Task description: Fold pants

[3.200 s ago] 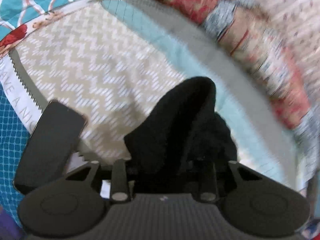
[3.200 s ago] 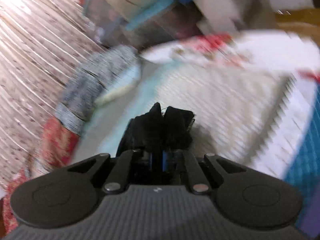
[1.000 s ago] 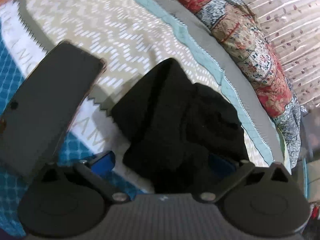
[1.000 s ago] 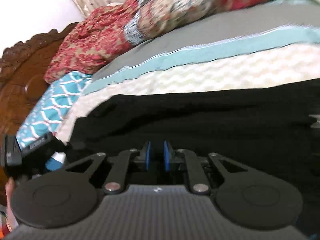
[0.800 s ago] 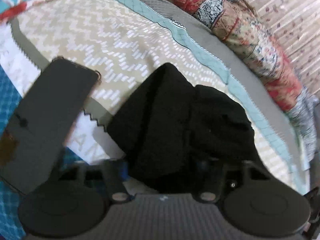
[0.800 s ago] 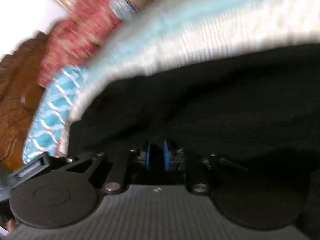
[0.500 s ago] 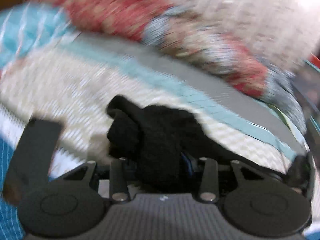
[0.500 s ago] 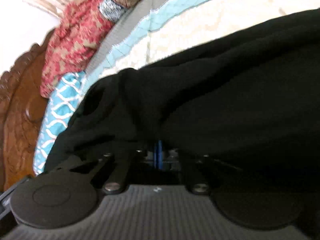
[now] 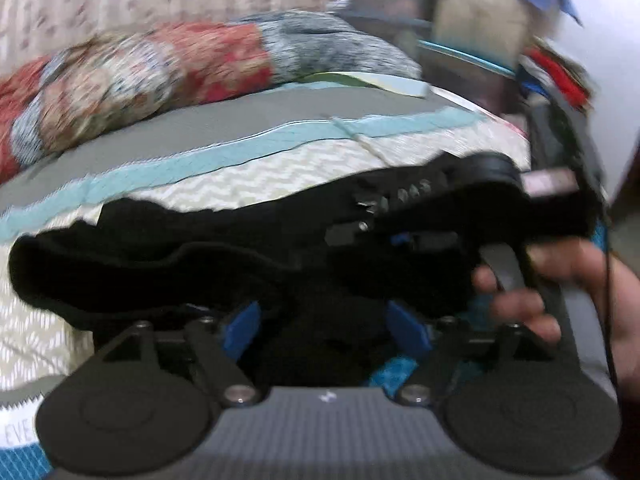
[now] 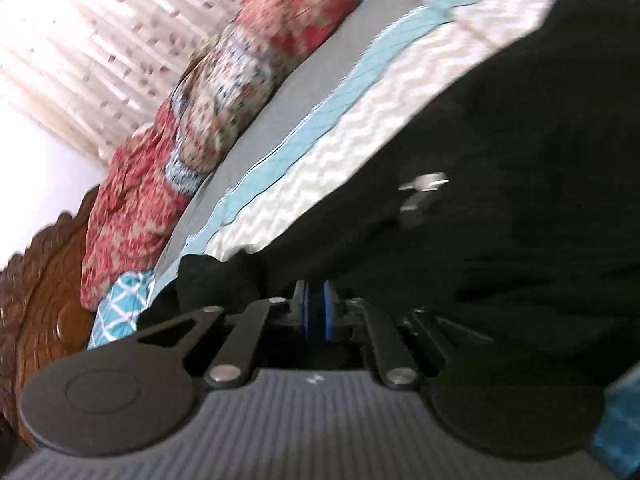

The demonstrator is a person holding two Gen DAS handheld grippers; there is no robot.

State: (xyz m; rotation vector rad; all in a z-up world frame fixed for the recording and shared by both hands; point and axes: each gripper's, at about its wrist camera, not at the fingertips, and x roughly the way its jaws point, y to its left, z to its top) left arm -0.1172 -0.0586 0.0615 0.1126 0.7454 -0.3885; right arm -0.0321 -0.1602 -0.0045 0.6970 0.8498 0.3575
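Observation:
The black pants (image 9: 160, 264) lie bunched on the bed's chevron quilt (image 9: 280, 172). In the left wrist view my left gripper (image 9: 326, 326) is open, its blue pads (image 9: 242, 326) spread wide around a fold of the black cloth. The right gripper's body (image 9: 460, 216) and the hand holding it (image 9: 560, 280) show at the right, pressed into the pants. In the right wrist view the pants (image 10: 500, 160) fill the right side. My right gripper (image 10: 316, 312) has its blue pads nearly together, with black cloth lying over their tips.
A red and blue patterned blanket roll (image 9: 160, 68) lies along the far side of the bed and also shows in the right wrist view (image 10: 240, 80). A carved wooden headboard (image 10: 36, 280) is at the left. Boxes and clutter (image 9: 480, 20) stand beyond the bed's end.
My left gripper has opened wide and swung to face the right gripper along the pants. My right gripper stays nearly closed and has shifted along the cloth.

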